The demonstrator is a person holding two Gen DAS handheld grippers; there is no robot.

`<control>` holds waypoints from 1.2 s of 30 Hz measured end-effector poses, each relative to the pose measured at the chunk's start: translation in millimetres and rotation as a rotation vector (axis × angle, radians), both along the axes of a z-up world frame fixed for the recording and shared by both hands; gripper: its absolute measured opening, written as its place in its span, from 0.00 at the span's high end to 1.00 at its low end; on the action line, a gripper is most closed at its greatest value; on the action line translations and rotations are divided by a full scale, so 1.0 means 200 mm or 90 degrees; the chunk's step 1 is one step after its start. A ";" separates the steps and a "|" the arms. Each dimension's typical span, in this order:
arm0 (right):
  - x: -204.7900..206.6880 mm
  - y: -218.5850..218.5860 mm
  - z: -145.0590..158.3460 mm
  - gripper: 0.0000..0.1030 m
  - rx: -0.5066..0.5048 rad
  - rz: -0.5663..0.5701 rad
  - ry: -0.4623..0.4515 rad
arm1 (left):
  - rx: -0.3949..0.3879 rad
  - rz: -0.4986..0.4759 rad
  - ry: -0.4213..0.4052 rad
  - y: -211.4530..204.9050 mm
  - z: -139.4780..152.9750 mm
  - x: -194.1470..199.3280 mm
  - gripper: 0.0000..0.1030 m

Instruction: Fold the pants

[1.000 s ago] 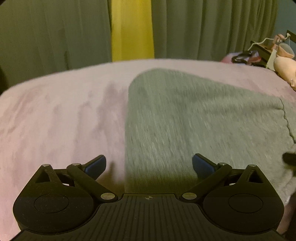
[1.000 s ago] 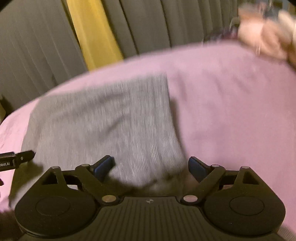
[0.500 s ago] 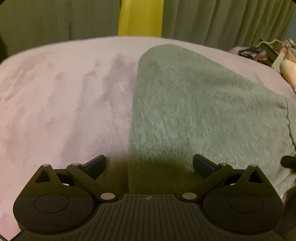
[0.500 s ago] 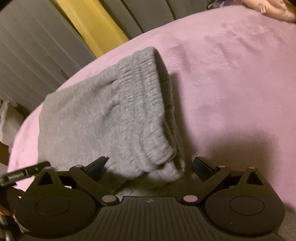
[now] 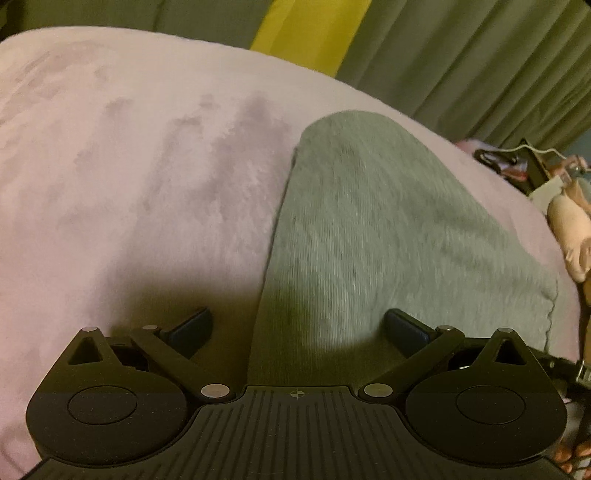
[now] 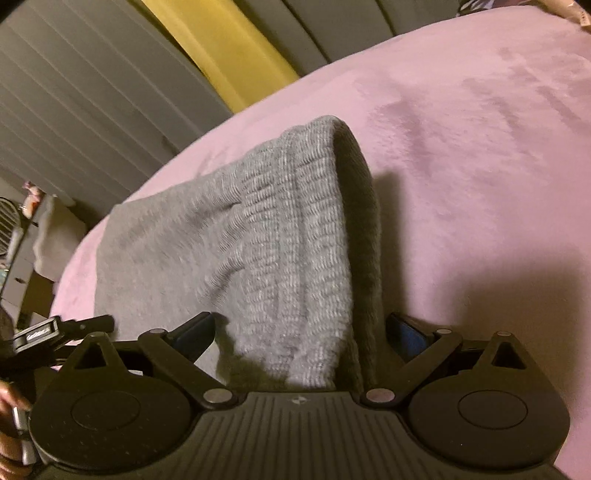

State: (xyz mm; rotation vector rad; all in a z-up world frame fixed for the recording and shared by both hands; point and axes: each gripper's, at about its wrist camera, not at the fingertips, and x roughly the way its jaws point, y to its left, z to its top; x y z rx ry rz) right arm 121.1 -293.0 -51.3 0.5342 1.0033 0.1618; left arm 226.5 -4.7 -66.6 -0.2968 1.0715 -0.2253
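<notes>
1. Grey pants point(image 5: 388, 236) folded into a compact stack, lying flat on pink plush bed cover point(image 5: 129, 177).
2. Left tongs point(image 5: 298, 326) spread wide, nothing pinched. Left edge of the pants runs between the two blue pads point(image 5: 192, 325); left pad over bare cover, right pad over fabric. Contact with cloth not clear.
3. Right tongs point(image 6: 301, 332) spread to full width, not gripping. Ribbed waistband point(image 6: 295, 240) end of the pants sits between the pads point(image 6: 406, 332), no pad pressing on it as far as visible.
4. Right wrist view: waistband on top of stack, folded edge rounded at far end, thicker layers visible along right side casting shadow on the cover.
5. Left wrist view: pants surface smooth, seam line near right edge, some motion blur.
6. Part of left tongs' body visible at lower left of right wrist view, with fingers of a hand point(image 6: 9, 402) on it.
7. Background: grey-green curtains point(image 5: 480, 66) with a yellow strip point(image 5: 306, 33) between them.
8. Far right of left wrist view: peach-coloured soft item point(image 5: 569, 229) and dark clutter at bed edge, too small to identify.
</notes>
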 end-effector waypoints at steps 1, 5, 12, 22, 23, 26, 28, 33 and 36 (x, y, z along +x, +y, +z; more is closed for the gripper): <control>0.00 -0.01 0.00 0.04 0.009 0.000 -0.006 | -0.003 -0.001 -0.003 0.00 -0.01 0.02 0.00; 0.01 -0.01 -0.01 0.18 0.019 0.001 -0.021 | -0.012 -0.016 -0.015 0.00 -0.02 0.05 0.00; 0.03 -0.03 -0.03 0.23 0.041 0.001 -0.021 | -0.021 -0.043 -0.028 -0.03 -0.02 0.09 0.00; 0.04 -0.08 -0.07 0.26 0.064 -0.012 -0.042 | -0.075 -0.072 -0.056 -0.06 -0.02 0.12 0.20; 0.04 -0.08 -0.08 0.32 0.062 -0.014 -0.041 | -0.082 -0.075 -0.057 -0.06 -0.02 0.12 0.26; 0.04 -0.12 -0.09 0.33 0.101 -0.028 -0.034 | -0.106 -0.074 -0.052 -0.04 -0.04 0.12 0.25; 0.05 -0.12 -0.11 0.24 0.109 -0.025 -0.035 | -0.106 -0.081 -0.041 -0.06 -0.06 0.15 0.15; 0.07 -0.09 -0.11 0.17 0.110 -0.027 -0.039 | -0.075 -0.107 -0.063 -0.15 -0.07 0.18 0.22; 0.02 -0.06 -0.09 0.39 0.066 -0.043 -0.049 | -0.086 -0.098 -0.075 -0.14 -0.04 0.15 0.49</control>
